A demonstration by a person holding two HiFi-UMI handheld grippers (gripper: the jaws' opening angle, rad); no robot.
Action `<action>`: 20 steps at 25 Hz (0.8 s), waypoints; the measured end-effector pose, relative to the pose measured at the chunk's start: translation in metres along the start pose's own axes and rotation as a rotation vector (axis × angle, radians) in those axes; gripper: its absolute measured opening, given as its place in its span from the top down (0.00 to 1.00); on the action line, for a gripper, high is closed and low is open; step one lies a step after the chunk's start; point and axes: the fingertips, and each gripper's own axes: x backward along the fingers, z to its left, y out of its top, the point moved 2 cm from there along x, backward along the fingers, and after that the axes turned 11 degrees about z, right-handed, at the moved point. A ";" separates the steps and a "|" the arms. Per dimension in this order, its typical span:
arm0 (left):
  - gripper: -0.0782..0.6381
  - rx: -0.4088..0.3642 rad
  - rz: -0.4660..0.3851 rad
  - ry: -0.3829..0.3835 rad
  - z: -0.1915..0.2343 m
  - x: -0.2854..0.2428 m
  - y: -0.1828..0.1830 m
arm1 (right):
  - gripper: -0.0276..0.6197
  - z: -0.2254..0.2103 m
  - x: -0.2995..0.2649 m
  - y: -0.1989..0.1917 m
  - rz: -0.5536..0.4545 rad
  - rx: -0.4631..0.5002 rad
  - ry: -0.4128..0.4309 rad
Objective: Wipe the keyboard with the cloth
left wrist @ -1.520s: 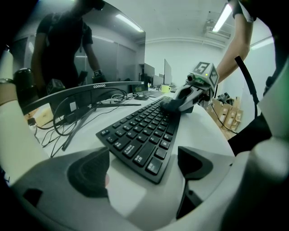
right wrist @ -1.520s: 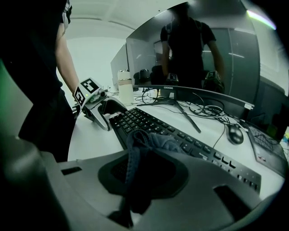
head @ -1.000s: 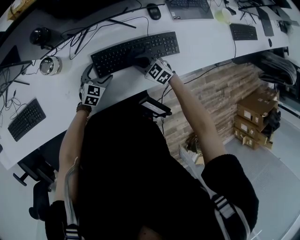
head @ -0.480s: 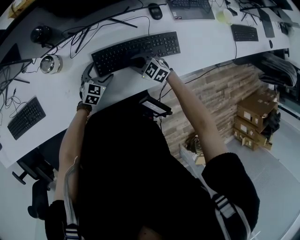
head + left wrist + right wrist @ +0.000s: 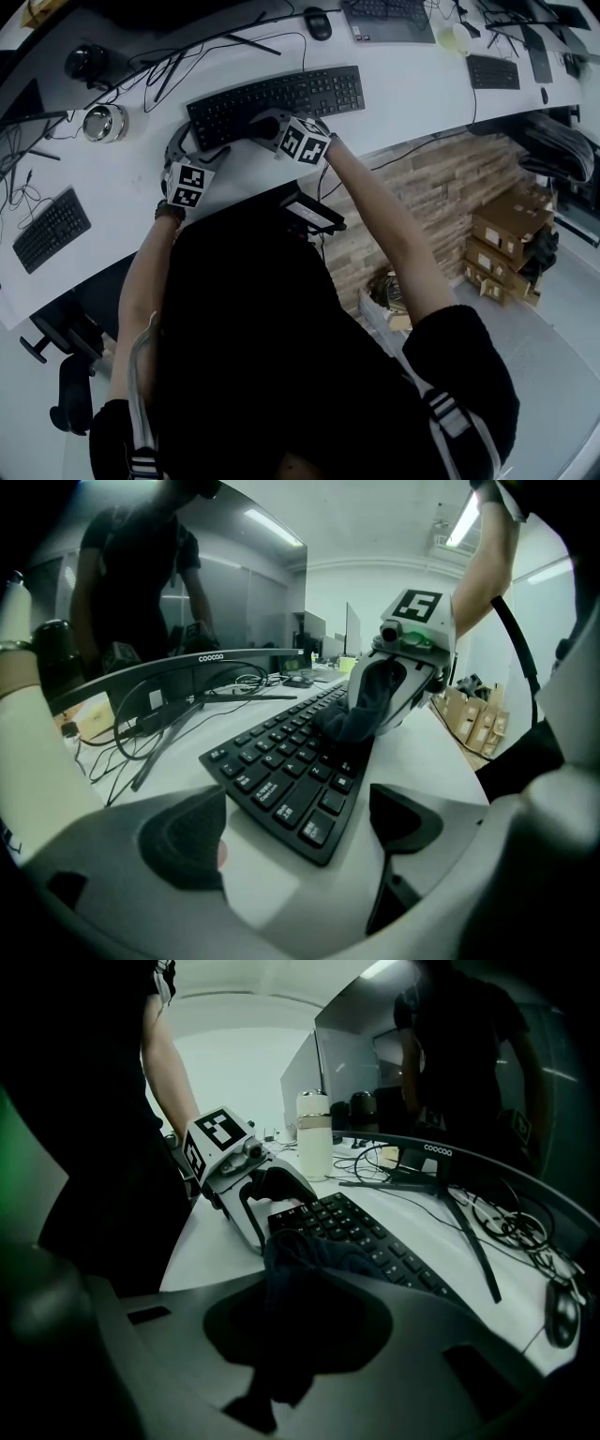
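A black keyboard (image 5: 277,98) lies on the white desk (image 5: 122,206). My right gripper (image 5: 264,125) is shut on a dark cloth (image 5: 302,1274) that rests on the keys left of the keyboard's middle. The left gripper view shows that cloth (image 5: 361,710) bunched under the right gripper (image 5: 398,663). My left gripper (image 5: 195,148) is open and straddles the keyboard's near left corner (image 5: 309,827), pads on either side and apart from it. From the right gripper view, the left gripper (image 5: 246,1190) stands at the keyboard's (image 5: 370,1232) far end.
Black cables (image 5: 178,66) and a curved monitor stand (image 5: 202,663) lie behind the keyboard. A round metal object (image 5: 101,122), a mouse (image 5: 319,23) and other keyboards (image 5: 52,230) (image 5: 490,67) sit around. A white bottle (image 5: 314,1133) stands beyond. Cardboard boxes (image 5: 506,234) lie on the floor.
My right gripper has slid left along the keyboard with the cloth in it. The left gripper has stayed at the keyboard's left corner.
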 end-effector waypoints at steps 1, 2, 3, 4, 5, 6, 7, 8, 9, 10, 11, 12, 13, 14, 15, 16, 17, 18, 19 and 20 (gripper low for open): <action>0.24 0.001 0.001 0.000 0.000 0.000 0.000 | 0.88 0.001 -0.001 0.002 0.000 0.006 0.005; 0.24 0.001 0.000 0.000 0.000 0.000 0.000 | 0.88 0.002 -0.002 0.004 -0.001 0.011 0.010; 0.24 0.000 -0.002 0.001 0.000 0.000 0.000 | 0.88 0.002 -0.003 0.006 -0.001 0.015 0.015; 0.24 -0.001 -0.006 0.001 0.000 -0.001 -0.001 | 0.88 0.003 -0.004 0.008 -0.001 0.019 0.020; 0.24 -0.001 -0.008 0.001 0.000 -0.002 -0.001 | 0.88 0.004 -0.005 0.010 -0.001 0.023 0.025; 0.24 -0.001 -0.008 0.001 0.000 -0.002 0.000 | 0.88 0.004 -0.006 0.011 0.000 0.026 0.029; 0.24 -0.001 -0.008 0.002 -0.001 -0.002 0.000 | 0.88 0.005 -0.006 0.012 0.001 0.028 0.033; 0.23 -0.001 -0.008 0.002 -0.001 -0.002 0.001 | 0.88 0.005 -0.006 0.013 0.001 0.029 0.037; 0.23 -0.001 -0.006 0.003 -0.001 -0.001 0.001 | 0.88 0.006 -0.007 0.014 0.002 0.029 0.041; 0.23 0.000 -0.001 0.004 0.000 -0.001 0.000 | 0.88 0.006 -0.007 0.014 0.004 0.029 0.044; 0.23 0.001 0.003 0.005 0.000 0.000 0.000 | 0.88 0.006 -0.007 0.015 0.005 0.028 0.046; 0.23 0.004 0.005 0.005 0.000 0.000 0.000 | 0.88 0.006 -0.007 0.015 0.007 0.027 0.047; 0.23 0.006 0.005 0.005 0.000 0.000 0.000 | 0.88 0.006 -0.008 0.015 0.011 0.025 0.048; 0.23 0.008 0.005 0.005 0.000 -0.001 -0.001 | 0.88 0.006 -0.008 0.016 0.013 0.025 0.047; 0.23 0.010 0.005 0.006 0.001 -0.001 -0.001 | 0.88 0.006 -0.010 0.017 0.015 0.026 0.046; 0.22 0.011 0.005 0.006 0.001 -0.001 -0.001 | 0.88 0.006 -0.011 0.019 0.017 0.029 0.046; 0.22 0.011 0.003 0.007 0.001 -0.001 0.000 | 0.88 0.007 -0.012 0.021 0.018 0.031 0.049; 0.22 0.011 0.001 0.007 0.001 -0.001 0.000 | 0.88 0.008 -0.014 0.023 0.018 0.035 0.054; 0.22 0.011 0.000 0.008 0.001 -0.001 0.001 | 0.88 0.009 -0.015 0.025 0.019 0.040 0.060; 0.22 0.012 0.001 0.008 0.001 -0.001 0.000 | 0.88 0.010 -0.017 0.027 0.020 0.045 0.068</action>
